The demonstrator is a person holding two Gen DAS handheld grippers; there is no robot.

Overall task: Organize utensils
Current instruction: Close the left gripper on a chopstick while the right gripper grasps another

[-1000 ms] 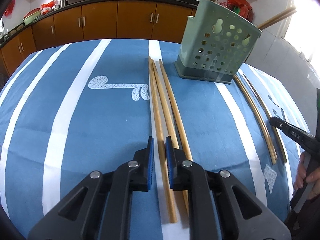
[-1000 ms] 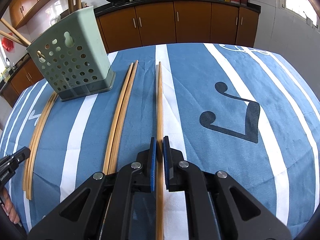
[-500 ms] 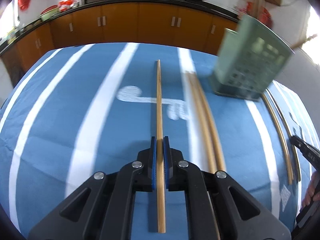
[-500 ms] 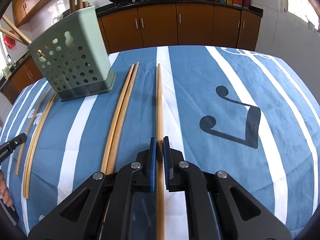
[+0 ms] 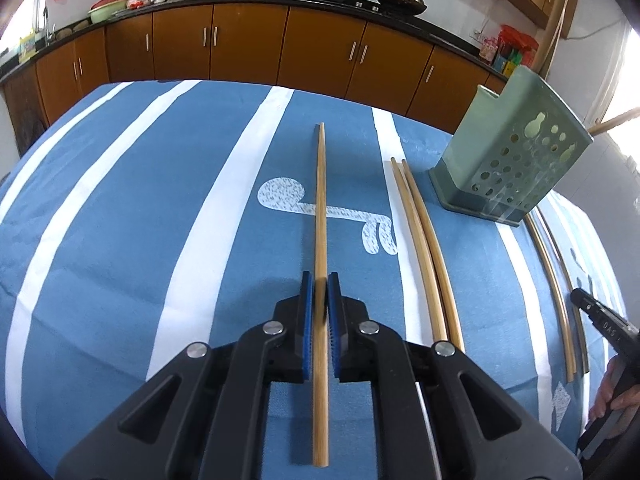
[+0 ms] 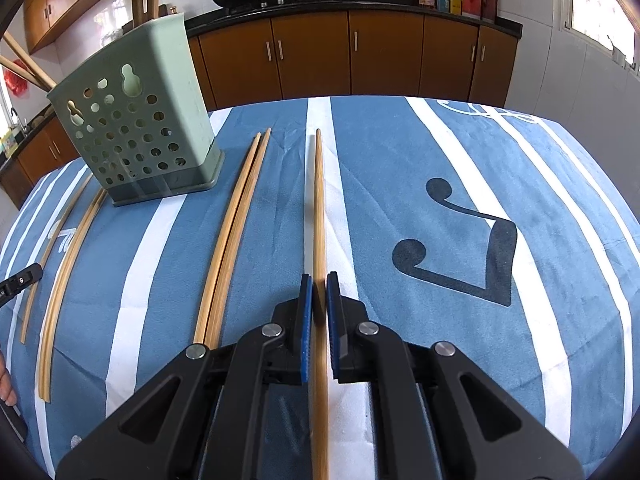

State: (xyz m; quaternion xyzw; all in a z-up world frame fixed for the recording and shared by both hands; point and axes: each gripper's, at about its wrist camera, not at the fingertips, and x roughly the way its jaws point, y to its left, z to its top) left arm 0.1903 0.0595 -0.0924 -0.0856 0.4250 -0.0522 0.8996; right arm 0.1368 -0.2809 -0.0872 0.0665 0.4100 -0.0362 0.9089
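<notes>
Left wrist view is showing the counter (image 5: pixel 120 220), which is carrying a blue cloth with white stripes. Standing at its far right is the green perforated utensil holder (image 5: pixel 516 160), upright, with chopsticks already leaning out of its top. A pair of loose chopsticks (image 5: pixel 424 248) is lying on the cloth between the holder and the left claw (image 5: pixel 319 308). Another pair (image 5: pixel 556 292) is lying beyond the holder's near corner, close to the right-hand tool at the frame edge.

The left claw is gripping one bamboo chopstick (image 5: pixel 321 208). Its blue pads are pressing on the shaft near the thicker end. The tip is pointing away from the camera and appears to be raised clear of the cloth.

Right wrist view is showing the right claw (image 6: pixel 319 308) clamping a second chopstick (image 6: pixel 319 216) in the same manner, the pads pressing on both sides of the shaft. The holder (image 6: pixel 136 120) is standing at the far left in this view, with a loose pair (image 6: pixel 236 224) between it and the claw. Two more sticks (image 6: pixel 64 272) are lying at the left edge.

Step in hand, as judged: both claws are carrying one chopstick each, and the transfer to the holder is pending.

Next move, as judged:
1. Raise each stick well above the holder's rim.
2. Tilt the shaft toward vertical, leading end down.
3. Lower the tip inside the rim, clear of the sticks already there.
4. Release only when the tip is inside.
</notes>
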